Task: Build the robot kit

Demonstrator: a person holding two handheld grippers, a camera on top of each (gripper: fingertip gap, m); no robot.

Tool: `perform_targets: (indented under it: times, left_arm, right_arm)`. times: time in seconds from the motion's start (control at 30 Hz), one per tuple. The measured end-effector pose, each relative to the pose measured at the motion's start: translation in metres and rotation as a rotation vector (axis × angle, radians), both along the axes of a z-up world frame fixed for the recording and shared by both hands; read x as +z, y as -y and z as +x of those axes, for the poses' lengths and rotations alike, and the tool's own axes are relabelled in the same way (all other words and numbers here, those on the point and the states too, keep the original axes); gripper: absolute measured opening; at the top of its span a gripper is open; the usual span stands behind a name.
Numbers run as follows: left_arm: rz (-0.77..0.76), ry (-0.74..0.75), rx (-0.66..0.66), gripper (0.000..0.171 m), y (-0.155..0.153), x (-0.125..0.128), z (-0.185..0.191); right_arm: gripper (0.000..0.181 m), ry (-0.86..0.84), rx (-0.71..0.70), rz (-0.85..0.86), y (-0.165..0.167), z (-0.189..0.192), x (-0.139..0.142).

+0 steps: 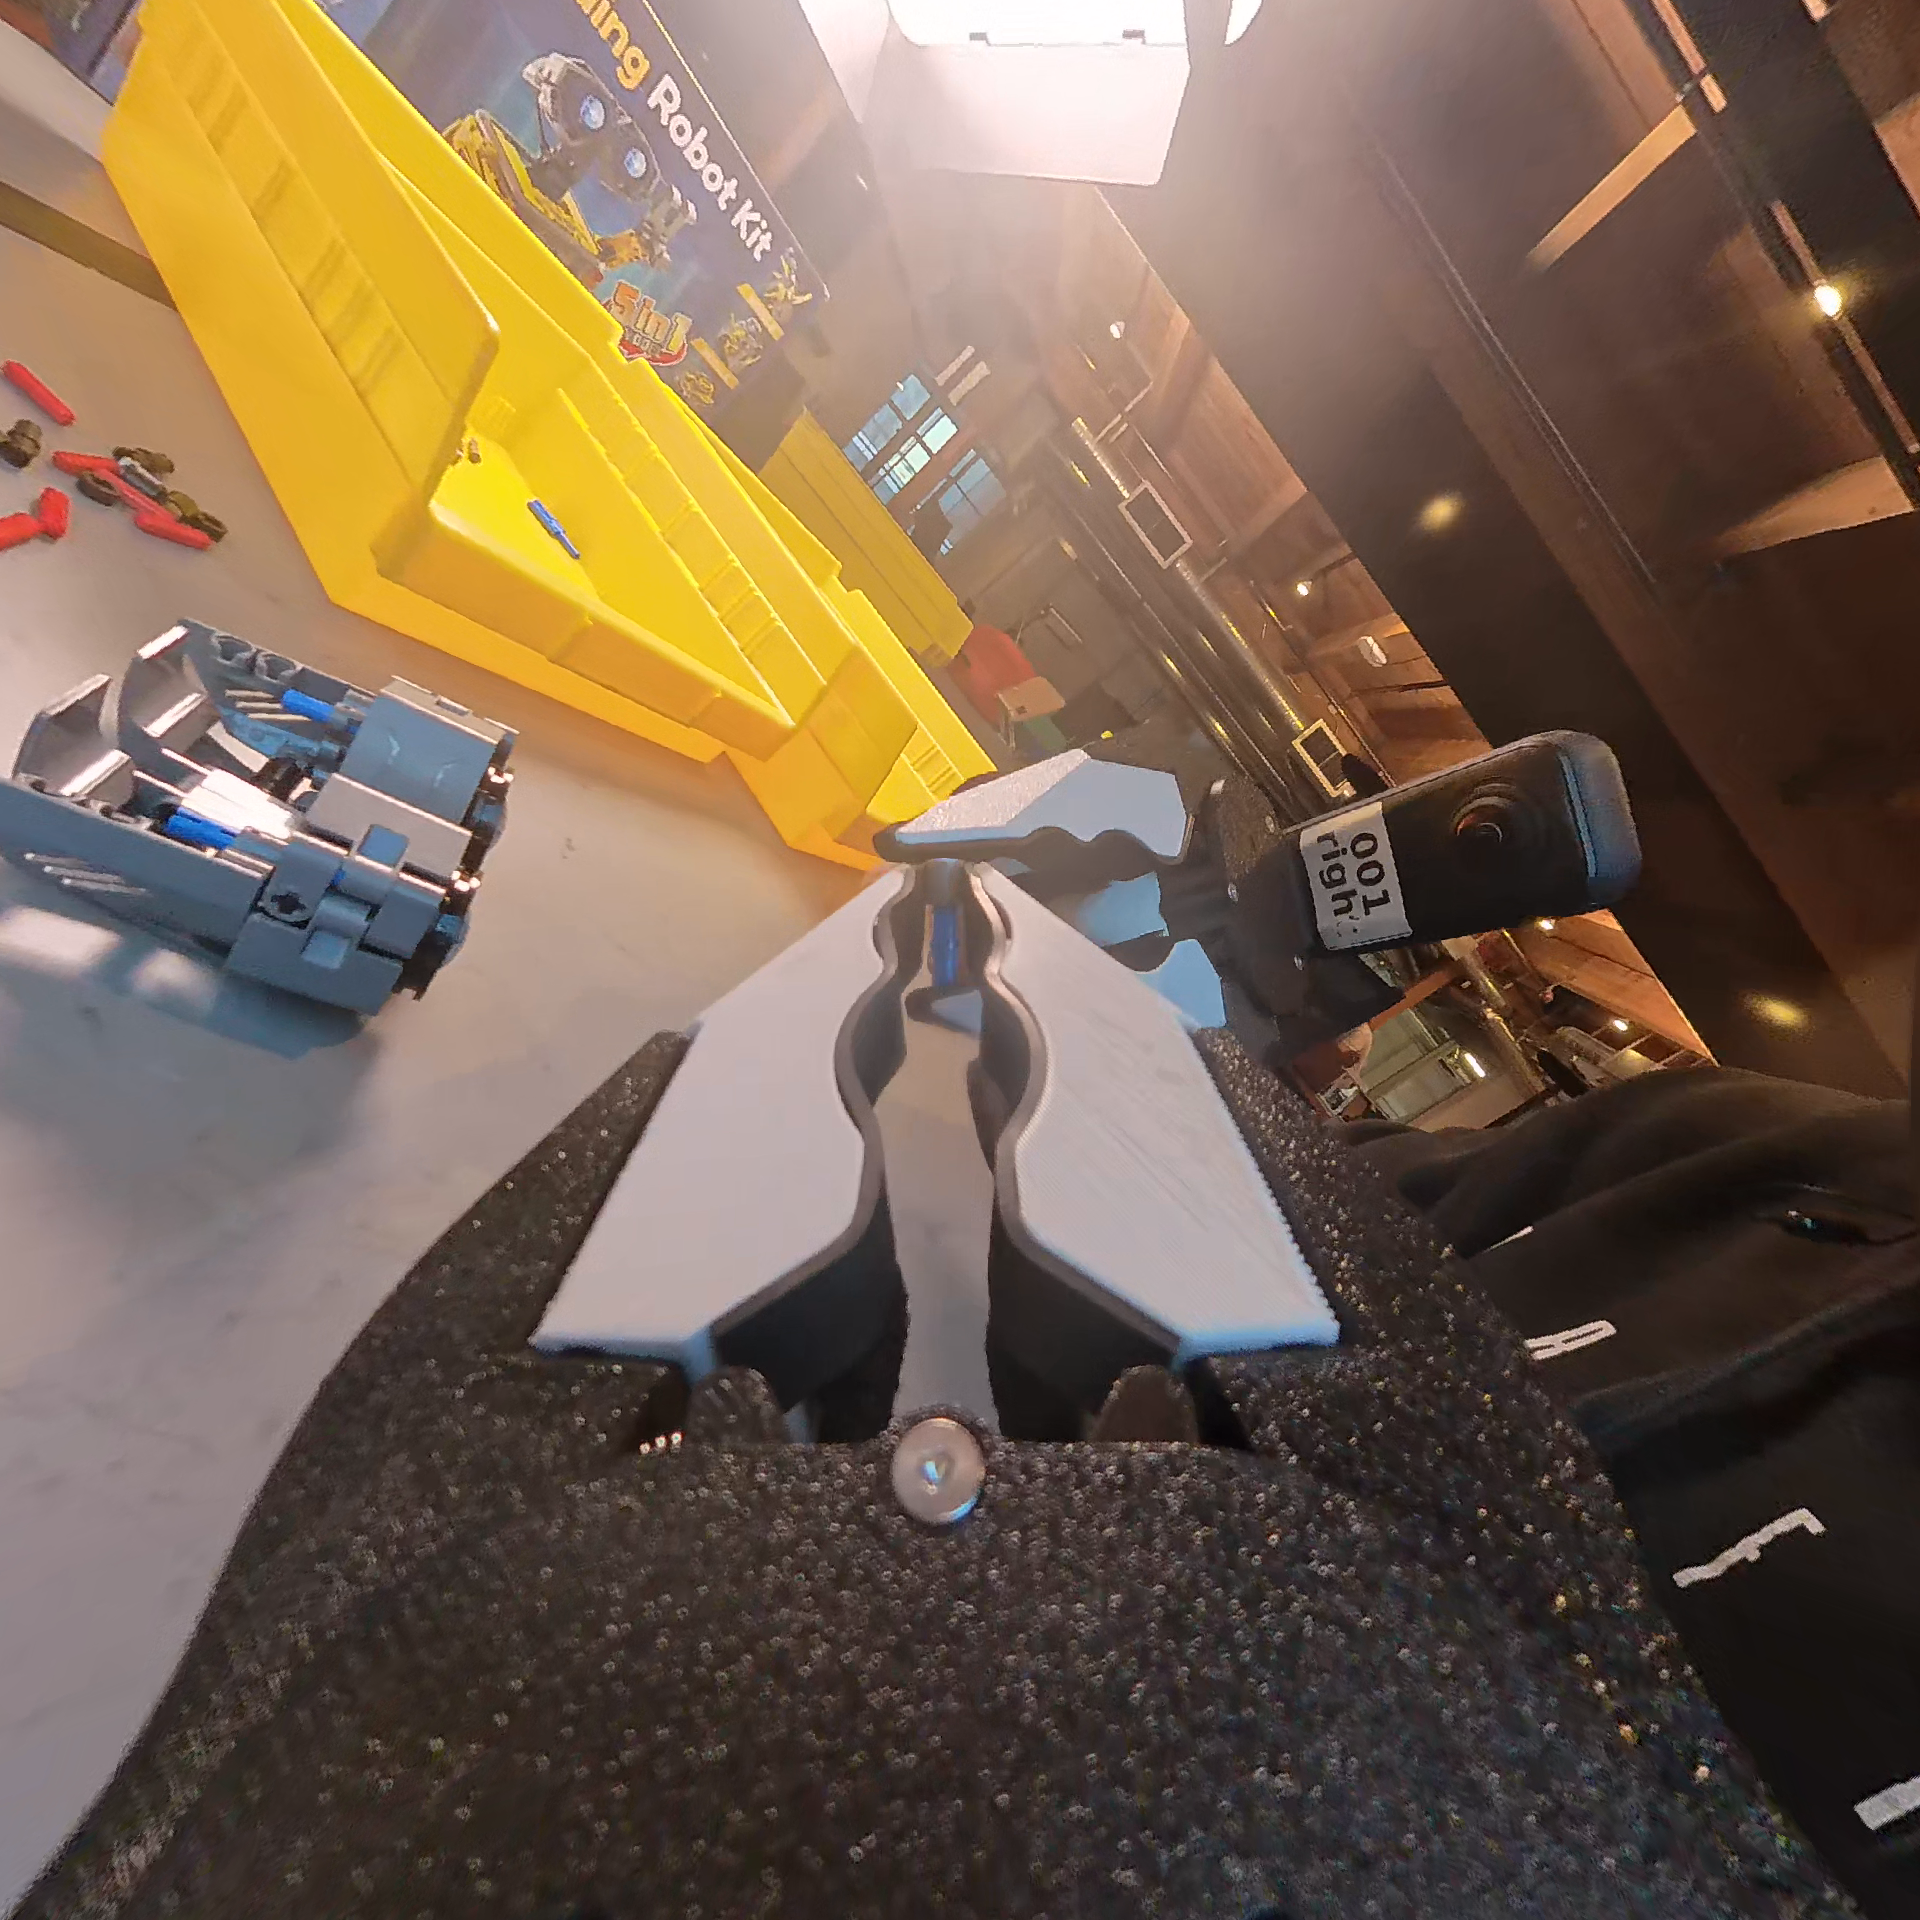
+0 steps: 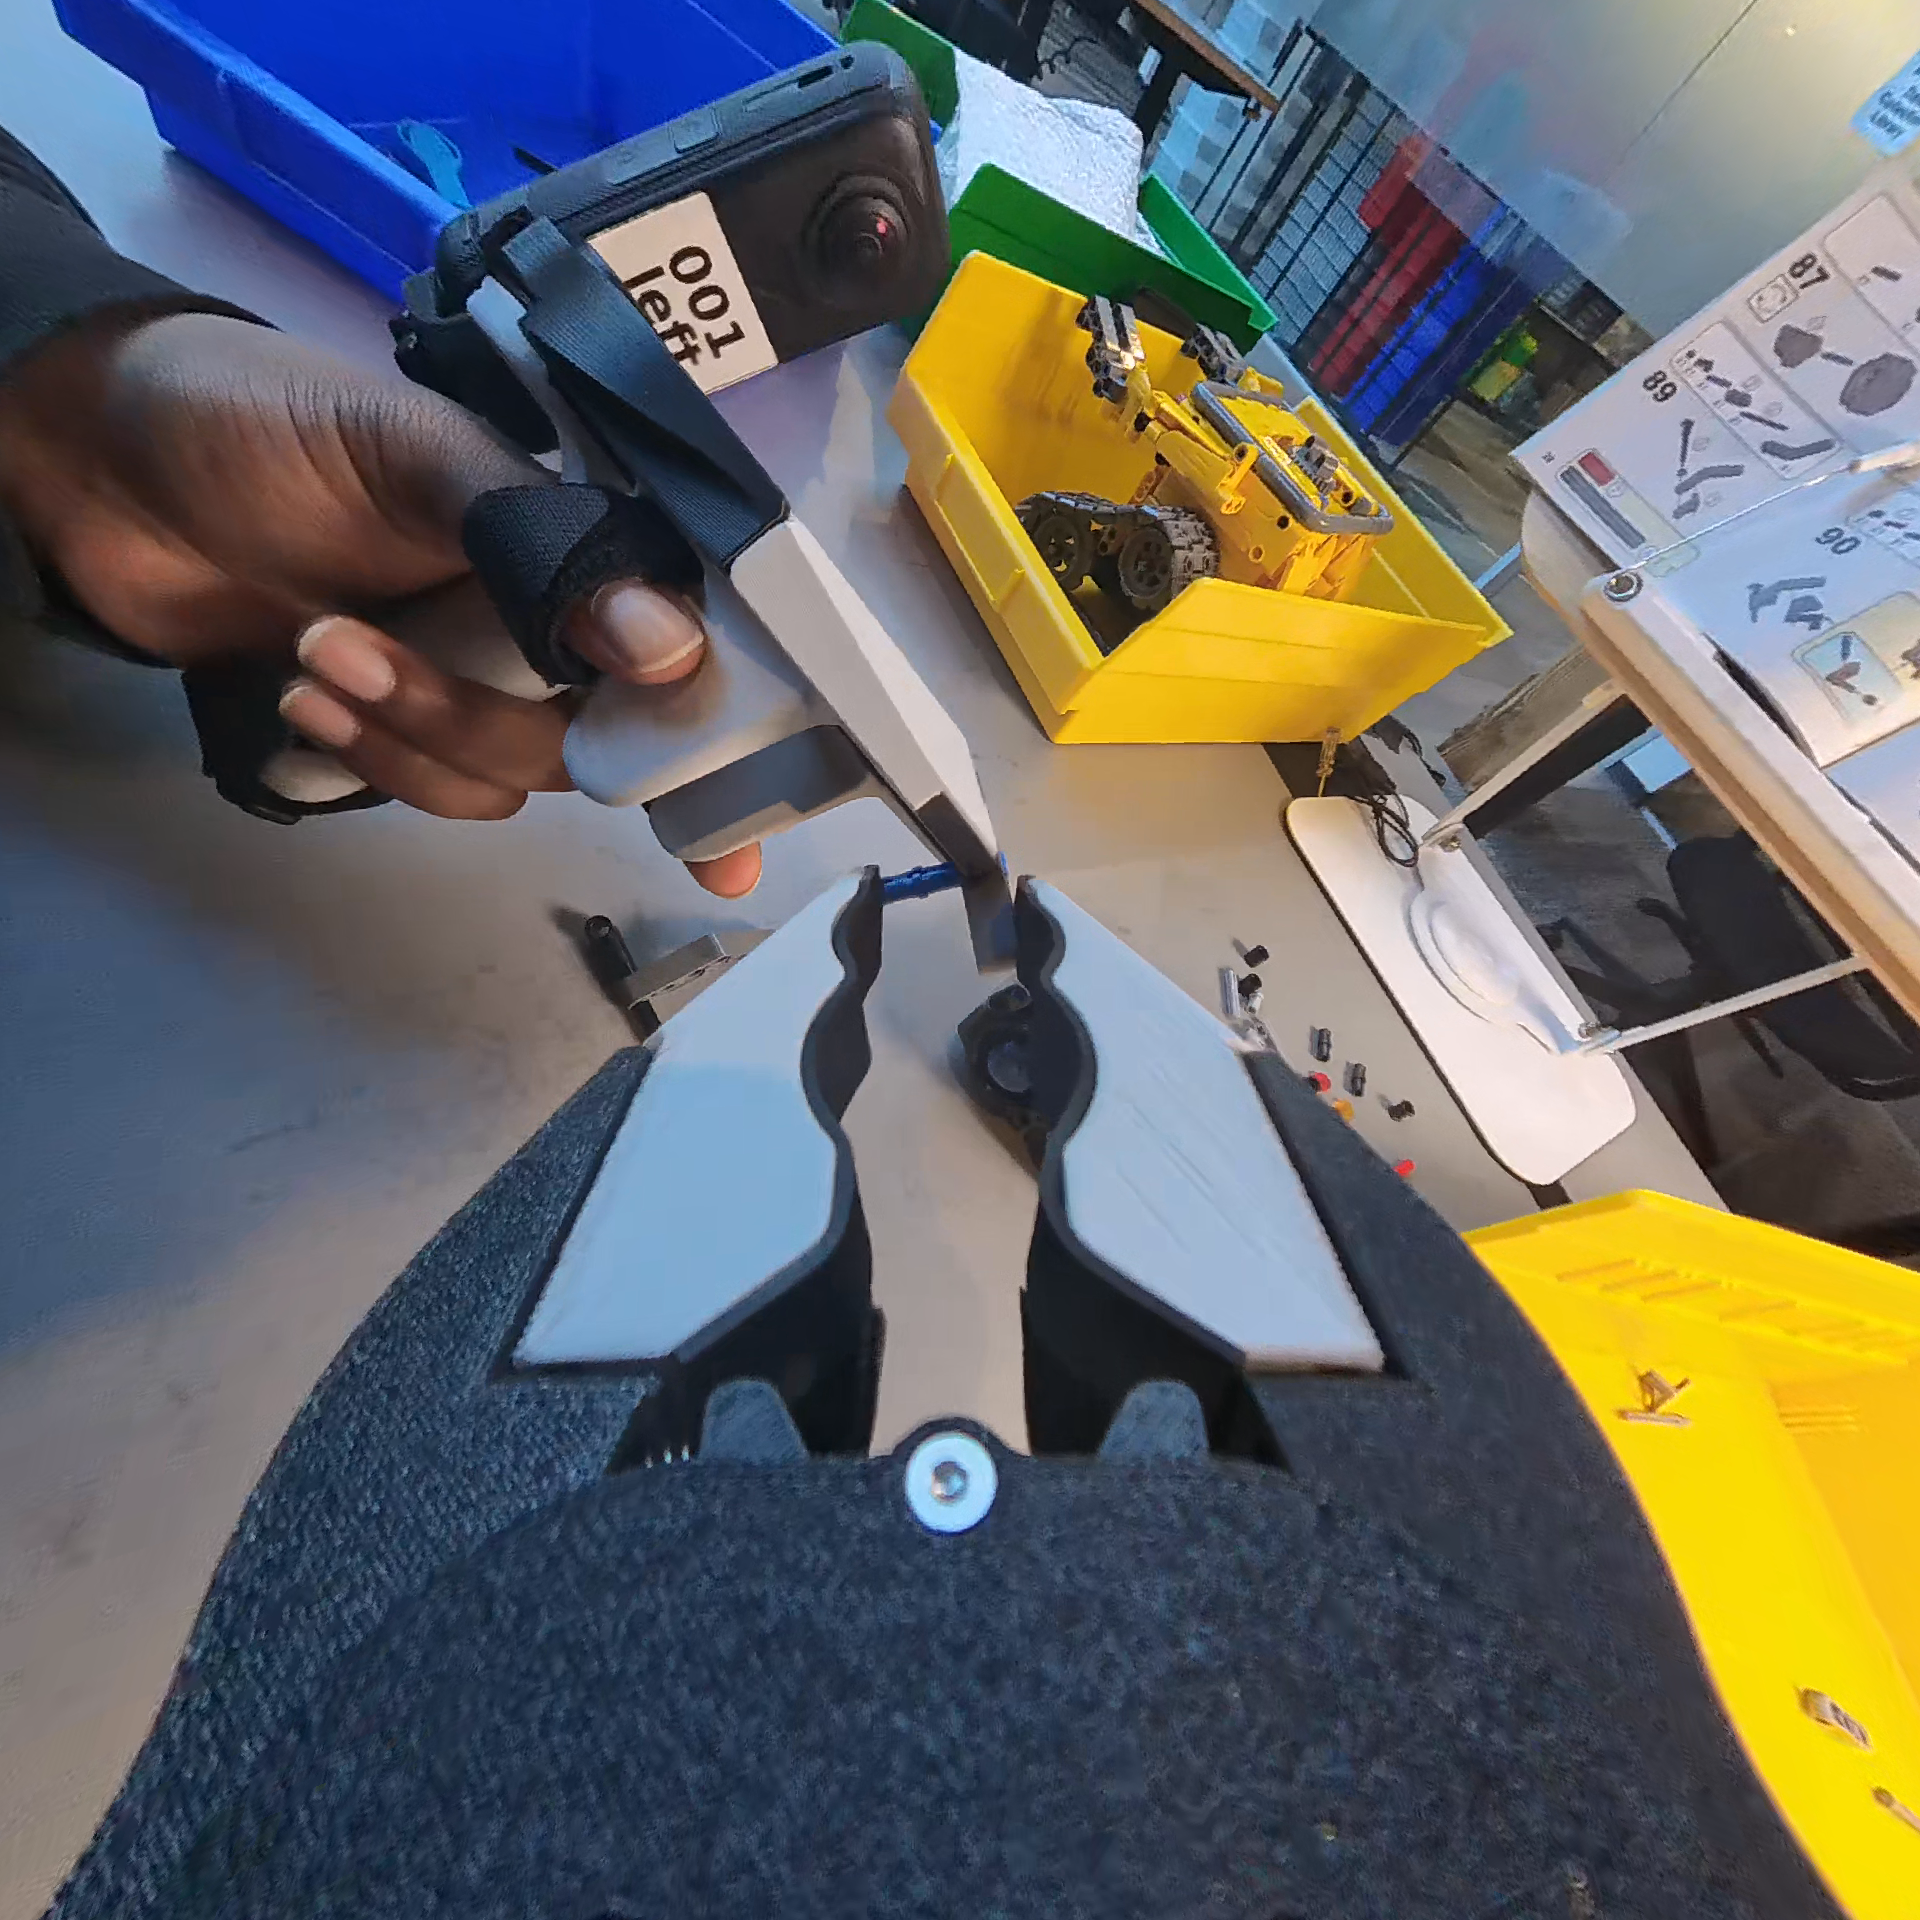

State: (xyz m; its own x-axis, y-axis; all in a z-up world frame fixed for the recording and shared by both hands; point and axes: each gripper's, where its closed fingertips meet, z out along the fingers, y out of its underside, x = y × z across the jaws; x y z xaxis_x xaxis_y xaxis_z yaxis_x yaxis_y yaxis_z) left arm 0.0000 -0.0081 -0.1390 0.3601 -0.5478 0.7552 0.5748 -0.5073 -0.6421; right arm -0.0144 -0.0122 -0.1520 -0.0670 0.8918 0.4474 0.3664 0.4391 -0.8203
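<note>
My left gripper (image 1: 940,883) is shut on a small blue pin (image 1: 945,935) and holds it above the grey table. In the right wrist view the left gripper (image 2: 982,883) reaches in from the upper left, held by a hand (image 2: 260,540), with the blue pin (image 2: 914,881) sticking out sideways. My right gripper (image 2: 945,888) is open, its jaws on either side of the left gripper's tip, and the pin's end touches its left fingertip (image 2: 857,904). A black connector piece (image 2: 997,1060) sits by its right finger. The right gripper's fingers (image 1: 1023,816) show just beyond my left tips.
A grey model assembly (image 1: 260,810), red pins and dark pieces (image 1: 114,499) and yellow bins (image 1: 343,343) lie to the left. A yellow bin (image 2: 1247,675) holds a yellow tracked model (image 2: 1195,499). There are also a blue bin (image 2: 312,135), an instruction booklet (image 2: 1766,468) and loose small parts (image 2: 1320,1049). Left and right tips are no more than a few centimetres apart.
</note>
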Motion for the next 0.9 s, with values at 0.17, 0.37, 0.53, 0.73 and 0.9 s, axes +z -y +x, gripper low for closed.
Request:
perform_targets:
  times: [0.17,0.37,0.53,0.73,0.9]
  left_arm:
    - [0.000,0.021,0.005,0.006,0.002,0.001,0.000]
    - [-0.016,0.068,0.003,0.006,0.002,0.000,0.001]
    - [-0.033,0.101,-0.001,0.005,0.002,-0.002,0.004]
    - [-0.028,0.116,-0.014,0.006,0.000,-0.001,0.001]
    - [-0.062,0.121,-0.056,0.006,-0.001,-0.011,0.000]
  right_arm:
    - [0.021,0.001,0.015,0.008,0.002,0.000,0.001]
    - [0.020,0.009,0.034,-0.024,0.002,0.001,0.001]
    - [0.010,0.015,0.053,-0.057,-0.001,0.001,0.001]
    - [0.012,0.027,0.067,-0.082,-0.002,-0.001,0.001]
    - [0.016,0.010,0.059,-0.087,-0.003,-0.001,-0.008]
